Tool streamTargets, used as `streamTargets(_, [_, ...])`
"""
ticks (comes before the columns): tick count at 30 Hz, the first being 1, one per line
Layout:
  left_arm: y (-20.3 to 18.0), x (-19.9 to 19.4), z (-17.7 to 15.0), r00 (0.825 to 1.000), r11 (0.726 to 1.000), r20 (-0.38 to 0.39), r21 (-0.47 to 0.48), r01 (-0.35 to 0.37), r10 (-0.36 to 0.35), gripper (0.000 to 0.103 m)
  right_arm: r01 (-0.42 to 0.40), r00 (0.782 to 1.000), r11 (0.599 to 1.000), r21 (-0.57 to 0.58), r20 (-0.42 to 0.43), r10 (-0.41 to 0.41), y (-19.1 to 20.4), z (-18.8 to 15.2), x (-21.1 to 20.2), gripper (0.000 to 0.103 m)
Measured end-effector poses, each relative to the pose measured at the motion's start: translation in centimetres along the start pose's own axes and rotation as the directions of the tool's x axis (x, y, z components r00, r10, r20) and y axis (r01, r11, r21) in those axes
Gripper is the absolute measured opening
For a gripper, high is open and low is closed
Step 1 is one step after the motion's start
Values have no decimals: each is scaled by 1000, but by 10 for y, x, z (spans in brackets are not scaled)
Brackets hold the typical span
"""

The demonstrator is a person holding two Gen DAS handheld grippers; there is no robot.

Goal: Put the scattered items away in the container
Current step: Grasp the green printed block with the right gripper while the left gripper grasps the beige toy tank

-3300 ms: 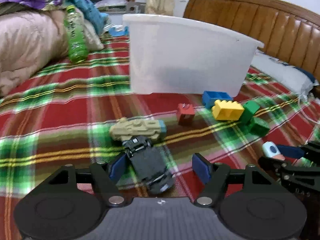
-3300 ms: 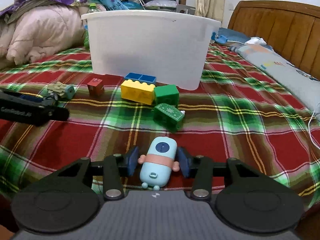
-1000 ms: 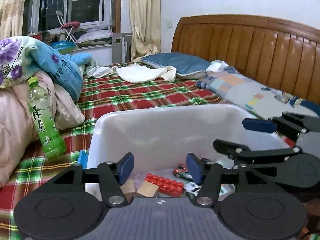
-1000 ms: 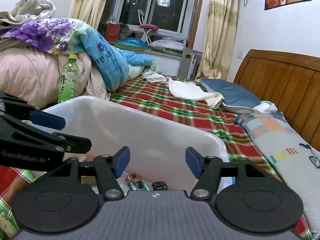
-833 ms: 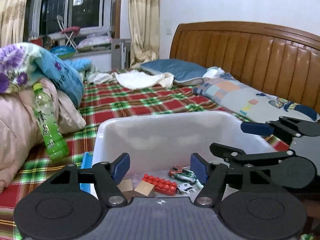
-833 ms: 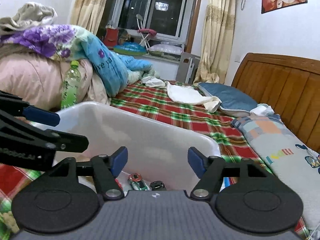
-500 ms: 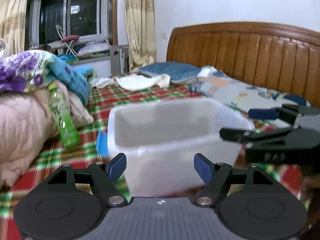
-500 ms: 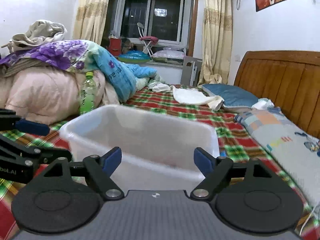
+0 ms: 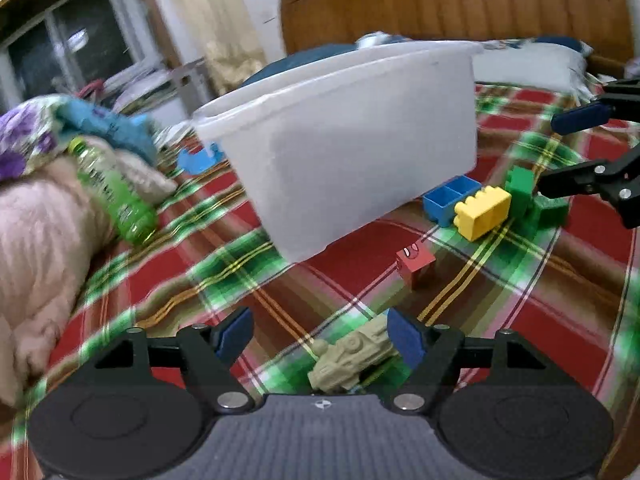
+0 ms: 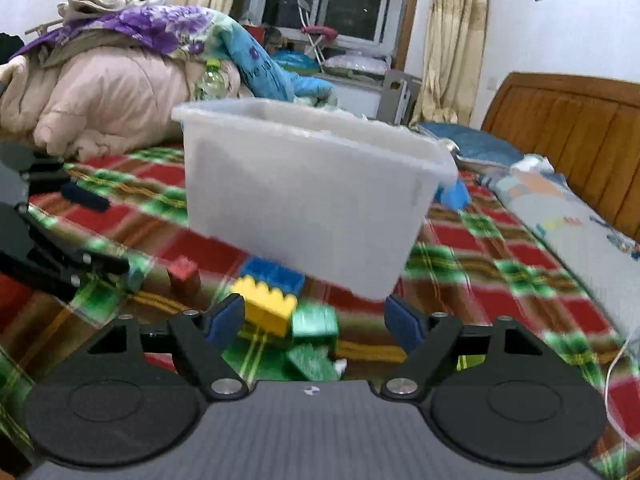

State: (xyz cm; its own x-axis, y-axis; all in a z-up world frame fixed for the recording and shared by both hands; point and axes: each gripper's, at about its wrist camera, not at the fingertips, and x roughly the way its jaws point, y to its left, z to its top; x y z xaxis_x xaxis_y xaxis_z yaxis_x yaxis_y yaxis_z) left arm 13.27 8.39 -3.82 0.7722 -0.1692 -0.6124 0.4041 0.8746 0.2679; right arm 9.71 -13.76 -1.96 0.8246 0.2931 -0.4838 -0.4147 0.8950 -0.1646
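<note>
White container (image 9: 352, 136) on plaid bed. Tan toy tank (image 9: 352, 356) in front of it, long axis slanting toward it, between released left gripper (image 9: 318, 338) jaws. Right gripper (image 10: 316, 320) jaws closing, gripping nothing, above yellow brick (image 10: 266, 304).

Blocks (image 10: 266, 307) lie before the container (image 10: 308, 204) on bedspread (image 10: 480, 280).

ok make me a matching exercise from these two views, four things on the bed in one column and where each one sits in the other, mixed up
Things:
1. tan toy tank
2. yellow brick
3. red block
4. green bottle

Places:
A. against the pink quilt, left of the white bin
B. alone on the plaid blanket, between the tank and the bricks
C. touching the blue brick, in front of the bin
D. between the open fingers of the left gripper

Pairs: 1-D, 2-C, 3-B, 4-A
</note>
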Motion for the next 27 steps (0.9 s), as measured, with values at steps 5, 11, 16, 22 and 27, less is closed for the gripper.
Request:
streamTargets(5, [-6,8,-9,982,985,-80,-36,166,-169,74,9,1000,1000,25,-14,-8,-3,-5,2,79])
streamTargets(11, [-25,-12,-15,975,961,-25,-172,215,-223,65,23,1000,1000,1,-8,-23,-5,-12,1,79])
streamTargets(16, [-41,-7,-11,985,966,-26,-198,165,-173,62,-6,998,1000,-2,-70,6,-7,-21,13,70])
streamTargets(22, [-46,-9,-15,989,975,-38,-174,135,-144,62,-38,993,999,9,-109,39,-9,-32,24,63])
streamTargets(27, [-44,-14,-24,985,980,-37,-117,161,-166,66,-57,990,998,4,-129,57,-7,-33,32,57])
